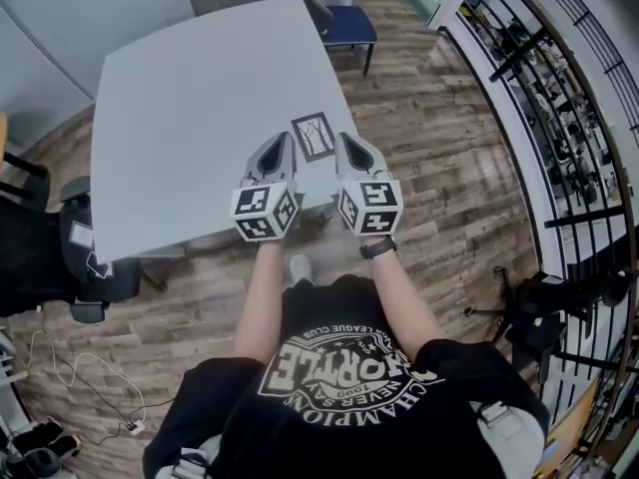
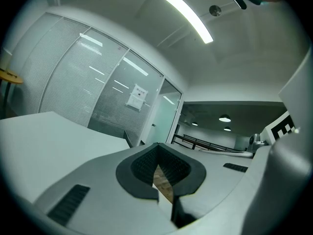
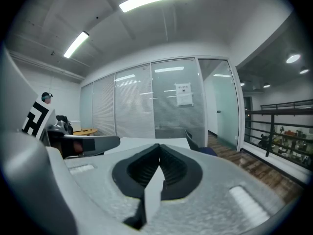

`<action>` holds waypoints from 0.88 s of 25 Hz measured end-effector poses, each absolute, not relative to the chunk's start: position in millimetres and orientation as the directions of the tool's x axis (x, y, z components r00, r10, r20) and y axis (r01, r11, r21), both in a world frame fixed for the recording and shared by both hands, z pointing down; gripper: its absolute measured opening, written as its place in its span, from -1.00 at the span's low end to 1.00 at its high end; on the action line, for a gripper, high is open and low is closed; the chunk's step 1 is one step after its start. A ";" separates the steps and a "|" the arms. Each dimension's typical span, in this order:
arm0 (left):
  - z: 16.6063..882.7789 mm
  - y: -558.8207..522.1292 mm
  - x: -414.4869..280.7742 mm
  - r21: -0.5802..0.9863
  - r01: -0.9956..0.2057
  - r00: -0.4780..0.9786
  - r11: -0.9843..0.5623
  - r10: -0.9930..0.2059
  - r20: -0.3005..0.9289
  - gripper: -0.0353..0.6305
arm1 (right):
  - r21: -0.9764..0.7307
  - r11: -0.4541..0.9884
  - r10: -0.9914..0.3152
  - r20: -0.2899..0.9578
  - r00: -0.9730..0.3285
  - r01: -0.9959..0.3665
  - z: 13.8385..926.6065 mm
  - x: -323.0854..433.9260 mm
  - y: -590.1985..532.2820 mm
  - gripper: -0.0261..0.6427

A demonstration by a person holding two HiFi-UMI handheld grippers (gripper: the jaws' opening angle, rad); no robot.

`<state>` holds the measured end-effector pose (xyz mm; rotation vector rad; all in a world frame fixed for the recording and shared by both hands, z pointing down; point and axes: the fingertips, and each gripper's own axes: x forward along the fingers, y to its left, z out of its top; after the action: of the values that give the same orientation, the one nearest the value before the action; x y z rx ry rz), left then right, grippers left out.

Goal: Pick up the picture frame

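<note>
The picture frame [image 1: 313,136], a small dark-rimmed rectangle with a pale sketch inside, lies flat on the grey table [image 1: 190,98] close to its near edge. My left gripper [image 1: 285,143] hovers just left of it and my right gripper [image 1: 343,141] just right of it, both side by side and pointing away from me. Neither touches the frame. In the left gripper view the left gripper [image 2: 158,164] is shut with nothing in it. The right gripper [image 3: 159,163] is likewise shut and empty in its own view. The frame is not visible in either gripper view.
A blue chair [image 1: 344,23] stands at the table's far side. A black railing [image 1: 559,118] runs along the right over the wood floor. A dark office chair [image 1: 85,267] and cables [image 1: 90,387] sit at the left, and a tripod [image 1: 529,312] at the right.
</note>
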<state>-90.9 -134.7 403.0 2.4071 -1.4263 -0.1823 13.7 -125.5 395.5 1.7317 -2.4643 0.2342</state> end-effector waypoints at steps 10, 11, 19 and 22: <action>430.7 -182.4 -73.6 0.370 -0.798 0.546 -0.476 -0.830 0.112 -0.88 | -0.047 0.300 -0.919 0.256 -0.301 -0.953 421.1 27.1 -175.5 -0.93; 434.2 -188.2 -73.6 0.369 -0.799 0.547 -0.475 -0.829 0.118 -0.88 | -0.049 0.302 -0.916 0.261 -0.304 -0.952 424.0 26.7 -182.2 -0.93; 444.1 -241.2 -72.8 0.362 -0.821 0.514 -0.440 -0.847 0.135 -0.88 | -0.061 0.326 -0.902 0.280 -0.330 -0.943 434.0 40.7 -237.2 -0.93; 451.9 -263.9 -72.5 0.351 -0.831 0.505 -0.432 -0.850 0.149 -0.88 | -0.065 0.356 -0.887 0.291 -0.359 -0.932 441.5 41.9 -262.6 -0.93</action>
<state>-72.5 -263.9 451.9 2.3737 -1.3940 -0.0713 41.9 -262.6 441.5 1.6425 -2.4107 0.3247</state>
